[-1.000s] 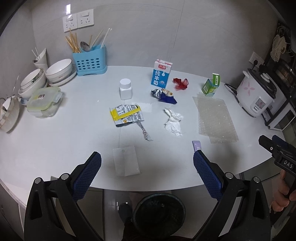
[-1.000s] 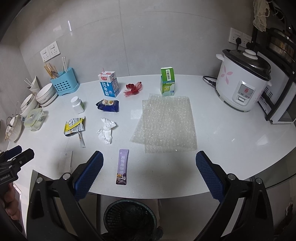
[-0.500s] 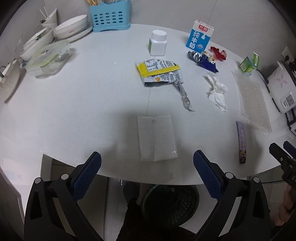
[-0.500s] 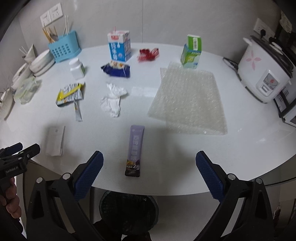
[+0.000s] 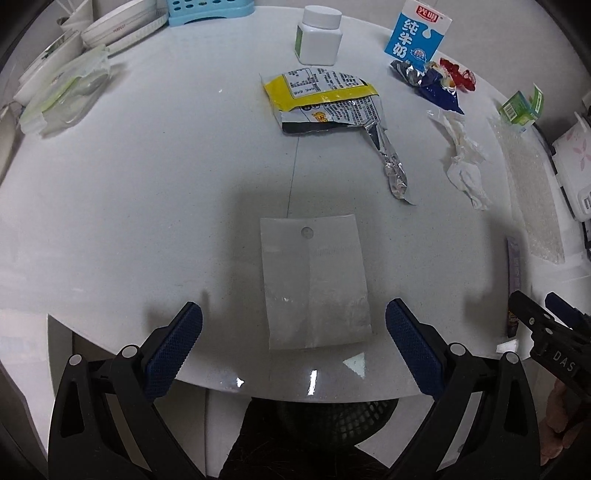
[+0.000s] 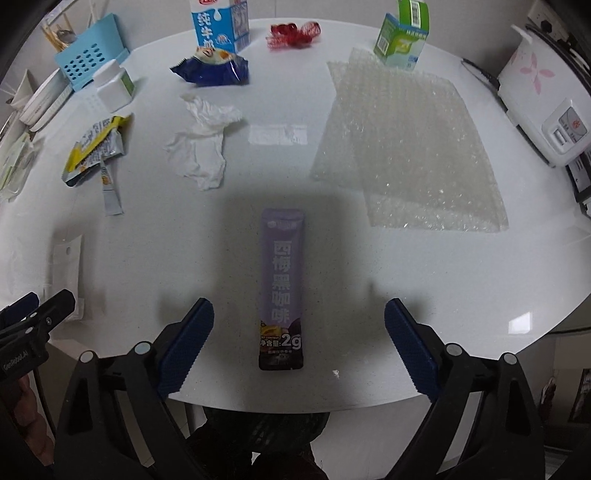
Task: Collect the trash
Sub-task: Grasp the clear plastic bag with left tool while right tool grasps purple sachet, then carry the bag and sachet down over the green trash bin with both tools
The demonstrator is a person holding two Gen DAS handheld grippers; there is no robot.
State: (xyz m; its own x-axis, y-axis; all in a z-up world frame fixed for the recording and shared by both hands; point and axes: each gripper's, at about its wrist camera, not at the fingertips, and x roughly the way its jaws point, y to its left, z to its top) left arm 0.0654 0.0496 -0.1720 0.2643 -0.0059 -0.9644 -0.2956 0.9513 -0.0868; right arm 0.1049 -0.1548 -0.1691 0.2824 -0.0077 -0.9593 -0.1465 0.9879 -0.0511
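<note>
Collection barely begun: my left gripper [image 5: 294,325] hangs over the near edge of the white worktop [image 5: 147,206] with its jaws wide apart, straddling a flat translucent pouch [image 5: 314,280] that no pad touches. My right gripper [image 6: 299,325] brackets a purple coffee sachet [image 6: 281,288], jaws beginning to close but still clear of it on both sides. Below the worktop's rim, the dark mesh bin [image 6: 266,428] waits; I cannot tell whether anything is in it. Farther out, all the litter lies where it fell: a torn yellow wrapper [image 5: 325,103], a crumpled tissue [image 6: 201,144], a sheet of bubble wrap [image 6: 402,147], a blue snack wrapper [image 6: 212,68], a red candy wrapper [image 6: 293,33]. At the back stand a milk carton [image 6: 219,26], a green carton [image 6: 402,37] and a white bottle [image 5: 318,31]. By my reckoning, every piece remains to be binned.
</note>
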